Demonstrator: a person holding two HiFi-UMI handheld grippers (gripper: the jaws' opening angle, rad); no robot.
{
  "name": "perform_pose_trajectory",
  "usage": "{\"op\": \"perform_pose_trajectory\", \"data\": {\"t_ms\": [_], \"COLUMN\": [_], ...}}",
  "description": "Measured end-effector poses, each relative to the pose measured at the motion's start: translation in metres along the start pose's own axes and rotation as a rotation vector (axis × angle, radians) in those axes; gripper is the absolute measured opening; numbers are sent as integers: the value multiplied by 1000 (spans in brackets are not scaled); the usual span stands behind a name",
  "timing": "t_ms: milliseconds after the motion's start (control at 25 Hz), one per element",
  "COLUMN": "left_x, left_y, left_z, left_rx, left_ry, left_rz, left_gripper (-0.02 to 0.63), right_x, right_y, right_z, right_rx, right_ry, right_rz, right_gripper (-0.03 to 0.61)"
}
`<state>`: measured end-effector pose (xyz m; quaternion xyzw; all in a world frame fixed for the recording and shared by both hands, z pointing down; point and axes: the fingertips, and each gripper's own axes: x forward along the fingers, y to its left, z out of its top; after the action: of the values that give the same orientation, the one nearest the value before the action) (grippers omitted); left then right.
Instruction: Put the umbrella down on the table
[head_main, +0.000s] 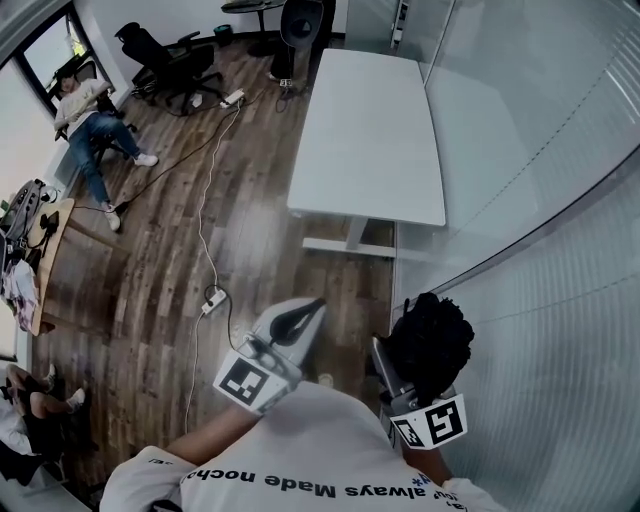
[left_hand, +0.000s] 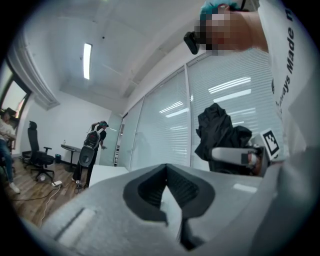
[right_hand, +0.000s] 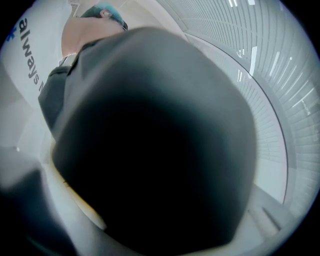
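A black folded umbrella (head_main: 432, 338) hangs bunched in my right gripper (head_main: 405, 360), close to my body and beside the glass wall. In the right gripper view the umbrella's dark cloth (right_hand: 150, 150) fills nearly the whole picture between the jaws, which stand wide around it. The left gripper view shows the same umbrella (left_hand: 217, 132) and the right gripper (left_hand: 235, 155) off to its right. My left gripper (head_main: 314, 306) is held level next to it, jaws tip to tip with nothing between them (left_hand: 166, 167). The long white table (head_main: 370, 130) stands ahead, apart from both grippers.
A glass partition with blinds (head_main: 540, 150) runs along the right. White cables and a power strip (head_main: 212, 300) lie on the wood floor at left. Further off are office chairs (head_main: 170, 60), a seated person (head_main: 95, 125) and a standing fan (head_main: 300, 25).
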<state>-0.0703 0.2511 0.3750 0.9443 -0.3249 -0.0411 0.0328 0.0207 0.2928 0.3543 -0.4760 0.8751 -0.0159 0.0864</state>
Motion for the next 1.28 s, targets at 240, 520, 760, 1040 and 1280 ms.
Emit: {"op": "perform_pose_trajectory", "data": {"t_ms": [240, 520, 760, 1040, 1280], "left_x": [91, 214, 311, 382, 411], "left_y": [84, 225, 323, 372, 366], "left_z": [-21, -4, 19, 24, 15], "left_rx": [-5, -3, -1, 2, 4], "left_ry": [-16, -26, -24, -23, -27], "left_rz": [-7, -24, -39, -27, -4], "left_gripper": [3, 3, 3, 3, 3], "right_x": [85, 236, 345, 398, 390], "right_y": [-83, -187, -268, -340, -371], "right_z": [-27, -24, -5, -5, -13], "right_rx": [-9, -20, -33, -29, -26], "right_ry": [13, 15, -10, -13, 10], "right_rz": [-8, -14, -13, -31, -24], "right_gripper": [239, 239, 239, 239, 239]}}
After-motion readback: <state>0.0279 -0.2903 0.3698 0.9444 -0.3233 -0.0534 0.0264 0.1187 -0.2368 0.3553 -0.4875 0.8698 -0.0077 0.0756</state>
